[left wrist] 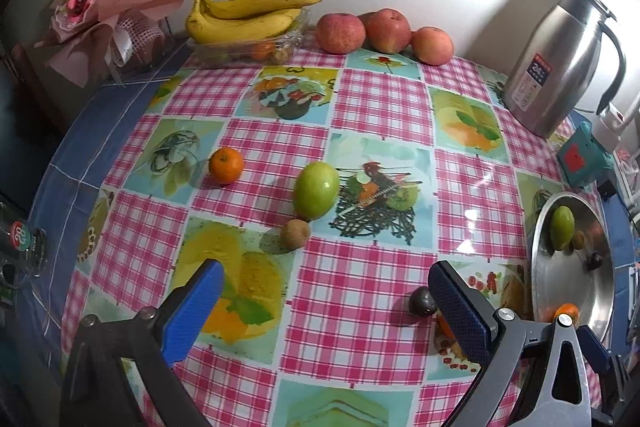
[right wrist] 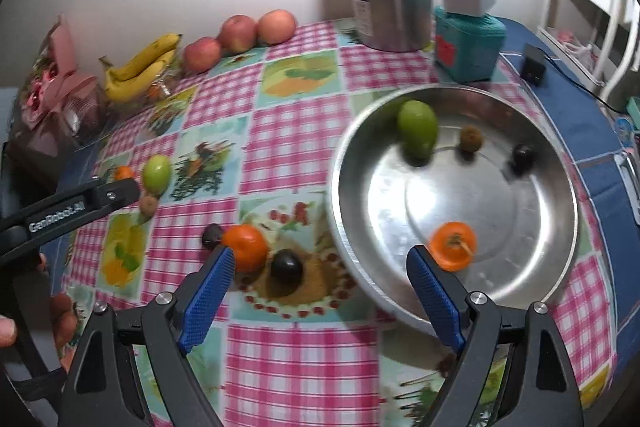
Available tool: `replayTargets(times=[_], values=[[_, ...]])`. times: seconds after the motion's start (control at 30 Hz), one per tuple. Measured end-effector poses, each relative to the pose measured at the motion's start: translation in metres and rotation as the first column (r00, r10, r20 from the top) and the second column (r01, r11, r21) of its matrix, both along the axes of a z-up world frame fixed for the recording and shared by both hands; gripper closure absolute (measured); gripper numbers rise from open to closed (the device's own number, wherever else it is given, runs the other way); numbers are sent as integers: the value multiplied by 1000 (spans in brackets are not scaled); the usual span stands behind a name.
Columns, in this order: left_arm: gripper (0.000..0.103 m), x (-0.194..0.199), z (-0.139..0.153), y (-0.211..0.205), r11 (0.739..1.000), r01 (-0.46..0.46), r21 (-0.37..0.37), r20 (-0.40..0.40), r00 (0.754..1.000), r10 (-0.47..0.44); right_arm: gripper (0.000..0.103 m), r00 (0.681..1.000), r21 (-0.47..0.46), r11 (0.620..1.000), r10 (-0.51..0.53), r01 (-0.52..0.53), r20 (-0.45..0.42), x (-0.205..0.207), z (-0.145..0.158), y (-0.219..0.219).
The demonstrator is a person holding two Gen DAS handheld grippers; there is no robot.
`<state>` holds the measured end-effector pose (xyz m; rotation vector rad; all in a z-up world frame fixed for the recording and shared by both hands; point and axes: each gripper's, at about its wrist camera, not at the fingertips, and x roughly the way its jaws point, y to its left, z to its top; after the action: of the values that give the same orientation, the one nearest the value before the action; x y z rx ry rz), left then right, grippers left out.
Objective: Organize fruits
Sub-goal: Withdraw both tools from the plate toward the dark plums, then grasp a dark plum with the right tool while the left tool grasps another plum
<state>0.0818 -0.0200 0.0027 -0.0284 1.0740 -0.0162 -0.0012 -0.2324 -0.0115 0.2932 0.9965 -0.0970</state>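
Note:
My left gripper point(left wrist: 324, 285) is open and empty above the tablecloth. Ahead of it lie a green fruit point(left wrist: 316, 190), a small brown fruit point(left wrist: 295, 234) and an orange point(left wrist: 226, 165). A dark plum point(left wrist: 423, 301) lies by its right finger. My right gripper point(right wrist: 320, 263) is open and empty, its right finger over the near rim of a steel pan point(right wrist: 520, 267). The pan holds an orange point(right wrist: 453, 245), a green fruit point(right wrist: 417, 128), a brown fruit point(right wrist: 471, 137) and a dark plum point(right wrist: 523, 155). On the cloth between my fingers lie an orange point(right wrist: 246, 247) and two dark plums point(right wrist: 286, 266), point(right wrist: 211, 235).
Bananas point(left wrist: 244, 13) on a clear tray and three apples point(left wrist: 384, 31) line the back wall. A steel kettle point(left wrist: 560, 63) and a teal box point(left wrist: 584, 159) stand at the back right. A bouquet point(left wrist: 104, 7) is at the back left. A glass bottle point(left wrist: 24, 251) lies at the table's left edge.

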Motion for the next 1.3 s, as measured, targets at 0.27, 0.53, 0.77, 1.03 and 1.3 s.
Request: replayTargets(times=[0.27,0.53,0.77,1.03,1.3], values=[[0,3,-5,16,998,-42,-56,-28,999,41,15,998,-12,998,56,-56,14,9,5,25],[0,7,-27,-2,998,10,-66,-96,995,-16,15,995,-47,994,95,-96,-36,14,-8,35],[0,10,-49,-16,986,40,-163,-173,983,-68,19,994,-34,996,79,-82,-69,17,-20,30],[9,10,-62,-34,976,87,-201,-204,971,-128,43,987,-36,993,107,-112,-119,22,-34,30],[22,10,-68,-44,975,122,-183,-215,963,-161,50,976,-79,985,137,-152,-168,27,-47,36]])
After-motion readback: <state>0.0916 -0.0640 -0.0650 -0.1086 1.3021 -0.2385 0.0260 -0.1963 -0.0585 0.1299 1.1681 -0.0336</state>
